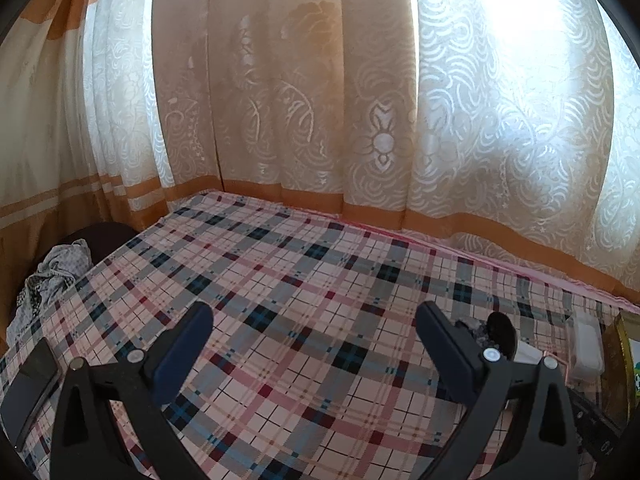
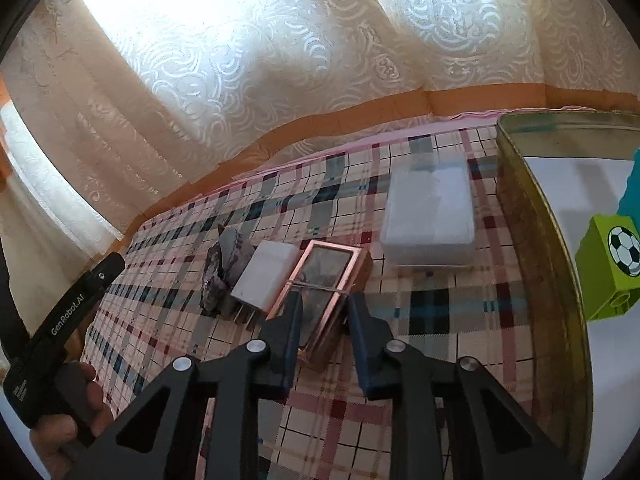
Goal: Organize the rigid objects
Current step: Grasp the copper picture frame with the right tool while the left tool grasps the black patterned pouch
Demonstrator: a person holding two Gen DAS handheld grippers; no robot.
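Note:
A copper-rimmed flat box [image 2: 326, 280] with a dark glassy face lies on the plaid tablecloth [image 2: 440, 312]. My right gripper [image 2: 322, 320] straddles its near end, and both blue pads sit against its long sides. Left of the box lie a white charger plug [image 2: 266, 274] and a dark grey rock-like lump [image 2: 224, 272]. My left gripper [image 1: 316, 340] hovers open over bare plaid cloth [image 1: 300, 280] with nothing between its fingers. The same lump [image 1: 500, 330] and charger [image 1: 528, 354] peek out behind its right finger.
A translucent white plastic box [image 2: 428, 216] stands behind the copper box. A gold-rimmed tin [image 2: 536, 248] at right holds a green football block [image 2: 612, 268] and a teal block [image 2: 632, 188]. A dark phone [image 1: 32, 384] and crumpled cloth [image 1: 52, 276] lie far left. Curtains back the table.

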